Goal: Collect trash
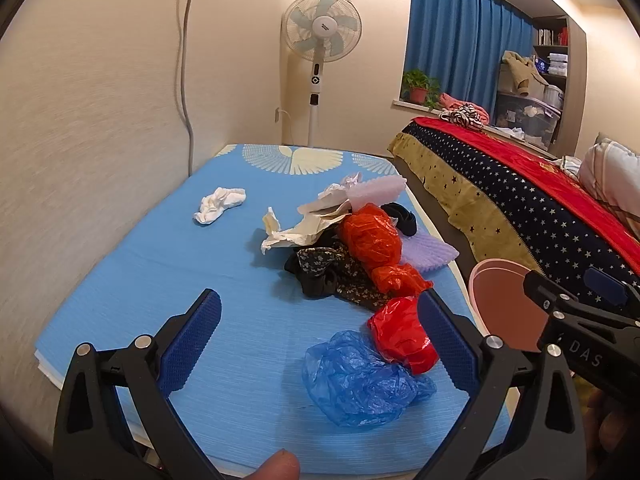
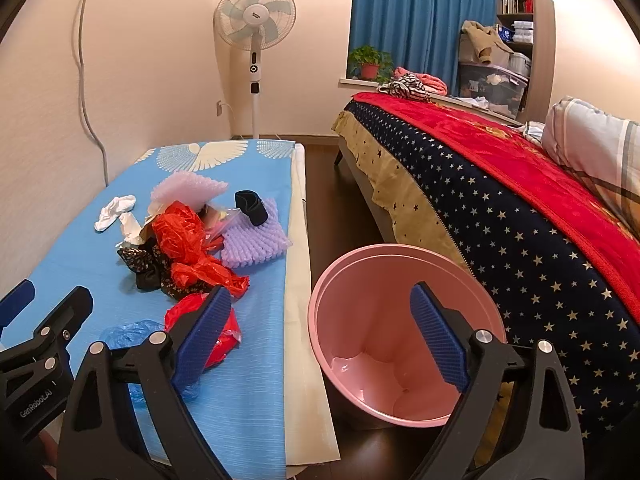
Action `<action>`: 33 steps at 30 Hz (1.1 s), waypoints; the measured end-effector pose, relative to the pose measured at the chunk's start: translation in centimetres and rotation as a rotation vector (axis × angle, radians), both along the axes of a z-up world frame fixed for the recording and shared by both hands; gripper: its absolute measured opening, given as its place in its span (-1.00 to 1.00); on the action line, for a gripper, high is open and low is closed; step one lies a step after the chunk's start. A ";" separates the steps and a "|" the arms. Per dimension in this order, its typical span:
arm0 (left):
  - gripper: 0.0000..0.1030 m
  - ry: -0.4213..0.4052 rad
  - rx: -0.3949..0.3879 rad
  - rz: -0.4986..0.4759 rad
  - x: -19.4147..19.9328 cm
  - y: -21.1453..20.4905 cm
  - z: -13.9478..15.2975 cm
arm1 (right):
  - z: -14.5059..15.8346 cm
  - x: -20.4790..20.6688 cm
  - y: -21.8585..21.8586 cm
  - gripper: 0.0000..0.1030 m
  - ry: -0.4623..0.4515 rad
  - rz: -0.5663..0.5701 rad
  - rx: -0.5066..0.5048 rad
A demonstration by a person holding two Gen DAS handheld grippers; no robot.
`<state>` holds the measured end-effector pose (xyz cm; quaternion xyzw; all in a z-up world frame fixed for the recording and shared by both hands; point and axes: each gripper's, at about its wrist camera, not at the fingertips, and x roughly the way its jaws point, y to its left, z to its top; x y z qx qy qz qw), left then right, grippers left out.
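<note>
A pile of trash lies on a blue-covered table (image 1: pixel 160 264): a crumpled blue plastic bag (image 1: pixel 356 380) nearest, a red bag (image 1: pixel 400 332), orange-red bags (image 1: pixel 372 236), crumpled paper (image 1: pixel 304 224), purple foam sheets (image 2: pixel 256 240) and dark floral cloth (image 1: pixel 328 268). A white sock (image 1: pixel 218 204) lies apart at the far left. My left gripper (image 1: pixel 320 344) hangs open over the near table, the blue bag just ahead between its fingers, untouched. My right gripper (image 2: pixel 320 344) is open above the pink bin (image 2: pixel 340 292) on the floor, with nothing in it.
A bed (image 2: pixel 500 200) with a starred and red blanket runs along the right, close to the bin. A standing fan (image 2: pixel 256 32) is at the far wall. Blue curtains, a potted plant (image 2: pixel 370 62) and shelves are beyond. A narrow dark floor strip separates table and bed.
</note>
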<state>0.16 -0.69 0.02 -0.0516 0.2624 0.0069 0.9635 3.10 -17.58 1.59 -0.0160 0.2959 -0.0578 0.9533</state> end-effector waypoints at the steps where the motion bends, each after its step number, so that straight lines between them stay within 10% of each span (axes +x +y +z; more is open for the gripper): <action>1: 0.85 0.000 -0.001 0.000 0.0 0.0 0.0 | 0.0 0.0 0.0 0.70 0.000 0.000 0.000; 33: 0.85 0.000 -0.002 0.000 -0.1 0.0 0.0 | 0.0 0.0 0.1 0.66 0.002 0.003 -0.003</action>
